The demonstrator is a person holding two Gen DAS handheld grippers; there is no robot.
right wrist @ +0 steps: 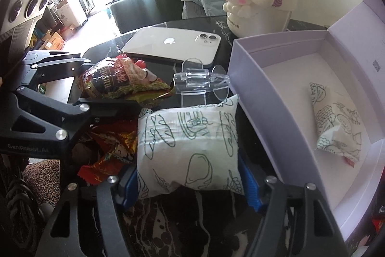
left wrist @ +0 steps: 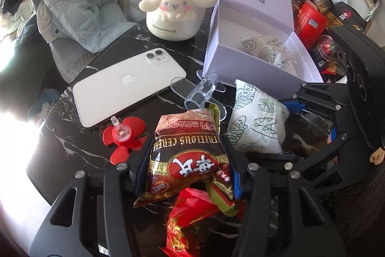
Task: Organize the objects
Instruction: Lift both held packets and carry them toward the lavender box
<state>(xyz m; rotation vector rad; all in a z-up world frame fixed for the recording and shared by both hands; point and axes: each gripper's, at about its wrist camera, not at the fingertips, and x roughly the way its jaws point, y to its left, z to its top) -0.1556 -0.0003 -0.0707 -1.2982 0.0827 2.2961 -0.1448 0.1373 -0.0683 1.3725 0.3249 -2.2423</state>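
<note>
Pinching crinkly packets: left fingers (left wrist: 190, 175) on glossy brown cereal sachet (left wrist: 185, 153), right fingers (right wrist: 190, 182) seemingly gripping pillowy white pouch (right wrist: 190, 146).

— The black marble-patterned tabletop (left wrist: 72, 136) looks polished and glossy, and the brown cereal sachet (left wrist: 187, 155) is shiny crinkled foil.

— The white packet with green line drawings (right wrist: 190, 146) looks matt and papery; the lilac cardboard box (right wrist: 255, 78) is smooth and matt, the clear plastic stand (right wrist: 197, 81) glassy.
</note>
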